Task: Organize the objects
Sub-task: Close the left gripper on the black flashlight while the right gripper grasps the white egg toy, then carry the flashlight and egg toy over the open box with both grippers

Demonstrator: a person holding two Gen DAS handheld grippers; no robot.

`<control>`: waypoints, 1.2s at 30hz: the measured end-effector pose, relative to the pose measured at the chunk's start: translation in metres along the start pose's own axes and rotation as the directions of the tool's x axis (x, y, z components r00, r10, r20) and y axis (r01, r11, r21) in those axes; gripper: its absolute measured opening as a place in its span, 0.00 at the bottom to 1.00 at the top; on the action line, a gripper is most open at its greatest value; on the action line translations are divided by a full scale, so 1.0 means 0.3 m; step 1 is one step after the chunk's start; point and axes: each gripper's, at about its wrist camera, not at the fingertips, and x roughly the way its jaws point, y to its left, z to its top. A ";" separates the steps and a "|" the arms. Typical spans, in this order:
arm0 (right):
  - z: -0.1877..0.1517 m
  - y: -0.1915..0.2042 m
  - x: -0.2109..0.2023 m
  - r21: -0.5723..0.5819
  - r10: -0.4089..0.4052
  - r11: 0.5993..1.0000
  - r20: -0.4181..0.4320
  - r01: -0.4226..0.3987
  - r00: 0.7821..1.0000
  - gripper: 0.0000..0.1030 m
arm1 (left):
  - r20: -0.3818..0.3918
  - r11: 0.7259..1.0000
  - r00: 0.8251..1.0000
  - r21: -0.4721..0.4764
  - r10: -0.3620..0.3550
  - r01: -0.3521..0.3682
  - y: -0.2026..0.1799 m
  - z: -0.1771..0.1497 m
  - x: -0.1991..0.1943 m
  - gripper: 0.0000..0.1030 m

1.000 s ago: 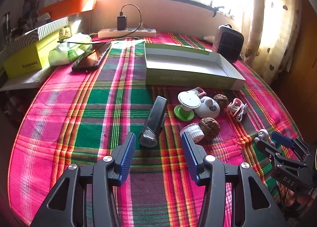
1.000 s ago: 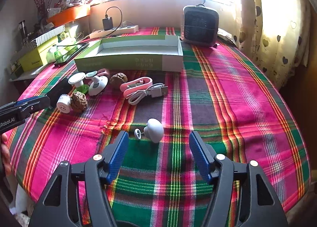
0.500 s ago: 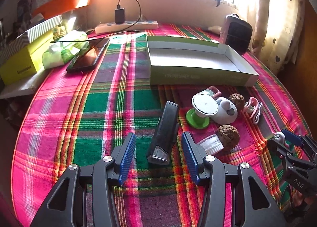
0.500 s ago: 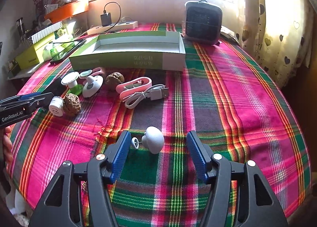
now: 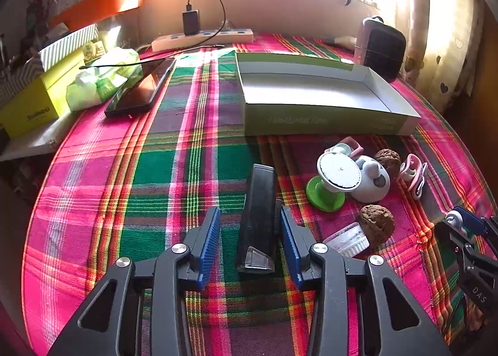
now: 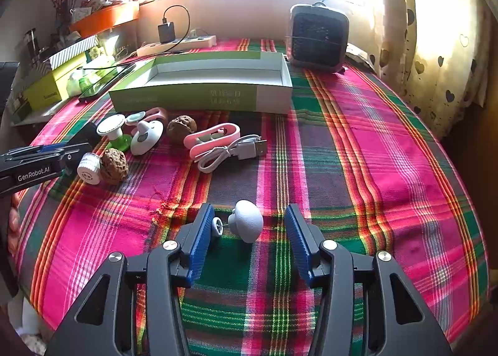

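A long black device point(image 5: 258, 219) lies on the plaid cloth between the blue pads of my open left gripper point(image 5: 250, 244); the right pad looks close to its side. My open right gripper point(image 6: 249, 234) straddles a small white mushroom-shaped knob point(image 6: 246, 223) with a tiny wheel piece point(image 6: 217, 227) beside it. An empty green-and-white box point(image 5: 314, 91) stands farther back, also in the right wrist view point(image 6: 202, 88). Loose items lie before it: two walnuts point(image 6: 113, 166) point(image 6: 181, 128), a white cap point(image 6: 89, 168), a green-based holder point(image 6: 113, 132), a white round gadget point(image 6: 146, 138), a pink case point(image 6: 211, 135) and a white USB cable point(image 6: 232, 150).
A phone point(image 5: 141, 88), a tissue pack point(image 5: 99, 79) and yellow boxes point(image 5: 34, 100) sit at the left. A power strip point(image 5: 202, 38) with a charger lies at the back. A small heater point(image 6: 317, 37) stands at the back right, beside a curtain.
Both grippers have moved forward. The left one now has the black device between its pads; the right one has closed in around the white knob. Both stay open.
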 end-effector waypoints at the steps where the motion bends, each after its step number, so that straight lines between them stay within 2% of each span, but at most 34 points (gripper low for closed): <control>1: 0.000 0.001 0.000 -0.001 0.002 1.000 0.000 -0.002 1.000 0.46 | 0.000 1.000 1.000 -0.001 0.002 -0.002 0.002 0.001 0.000 0.30; 7: -0.003 0.005 -0.004 -0.010 0.012 1.000 0.005 -0.012 1.000 0.38 | 0.000 1.000 1.000 -0.002 0.002 -0.002 0.002 0.001 -0.001 0.24; 9: -0.003 0.010 -0.006 -0.017 0.013 1.000 0.008 -0.013 1.000 0.32 | -0.001 1.000 1.000 -0.005 -0.003 0.003 0.001 0.001 -0.003 0.21; 26: 0.005 0.013 -0.006 -0.015 0.022 1.000 0.012 -0.022 1.000 0.32 | 0.002 1.000 1.000 -0.010 -0.005 0.005 0.005 0.000 -0.007 0.21; 36: 0.061 0.005 -0.018 -0.011 0.043 0.999 0.031 -0.042 0.999 0.32 | 0.024 1.000 1.000 -0.015 -0.010 0.010 0.000 0.033 -0.036 0.21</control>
